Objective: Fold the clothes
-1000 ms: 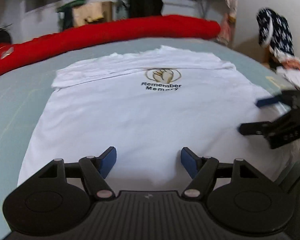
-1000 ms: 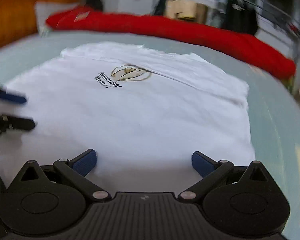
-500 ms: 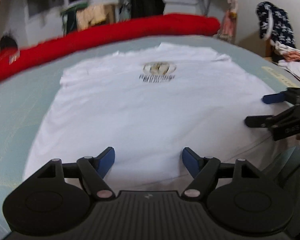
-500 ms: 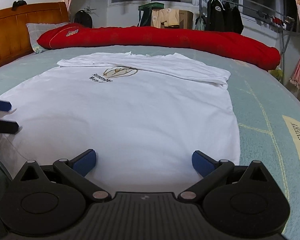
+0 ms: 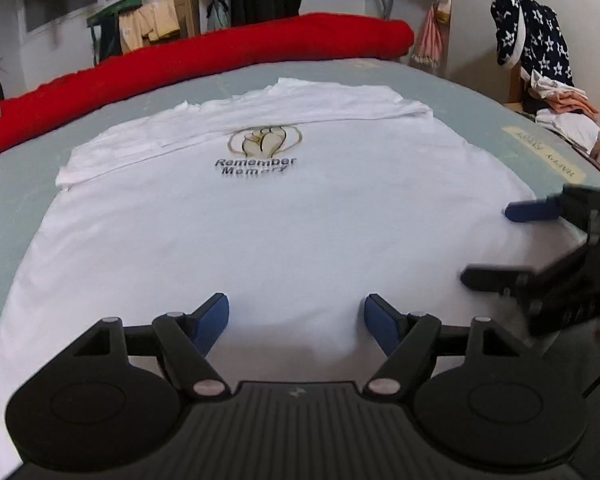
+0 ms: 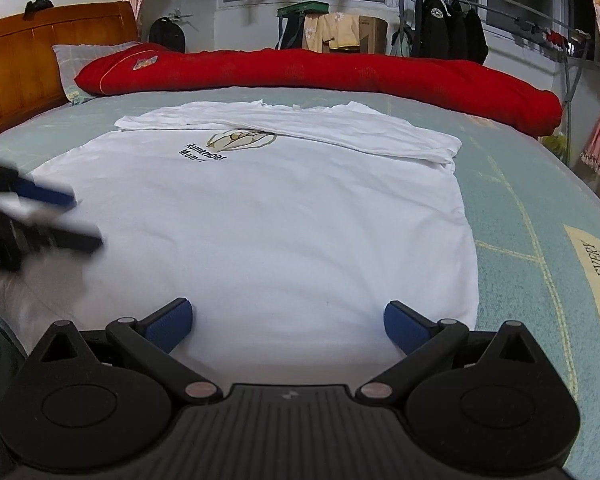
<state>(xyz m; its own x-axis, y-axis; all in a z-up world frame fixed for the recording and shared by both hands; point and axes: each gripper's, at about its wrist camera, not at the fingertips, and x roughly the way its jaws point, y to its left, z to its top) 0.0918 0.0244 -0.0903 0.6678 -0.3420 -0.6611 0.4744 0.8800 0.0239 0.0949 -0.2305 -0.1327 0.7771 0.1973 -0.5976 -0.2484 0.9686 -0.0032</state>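
- white t-shirt [image 5: 284,232] lies flat on the bed [image 6: 540,208], print side up, hem end nearest both cameras, collar end far toward the red bolster [image 6: 320,68]
- top part with sleeves looks already folded in over the chest, a band of doubled cloth across the far end, just covering the top of the logo [image 5: 264,140]
- left hand-held gripper [image 5: 296,316] jaws stand wide apart, nothing between the pads, poised just above the hem area near the shirt's left-middle bottom edge
- right hand-held gripper [image 6: 288,322] also spread wide, empty, sitting over the hem near the shirt's right bottom corner
- each gripper shows in the other's view from the side: right one at the right edge of the left wrist view [image 5: 512,244], left one blurred at the left edge of the right wrist view [image 6: 60,220]; both look to be over the cloth, contact can't be told
- why like this, my read: both are lined up along the near hem, one per side, jaws pre-opened so they can pinch the bottom edge together and carry it up toward the collar for the next fold
- both point down at a slant, which suits sliding a pad under the hem
- risk guess: thin cloth flat on the sheet, a pad may catch the bed sheet too or only the top layer
- pile of other clothes [image 5: 556,108] off the bed to the right, not involved now
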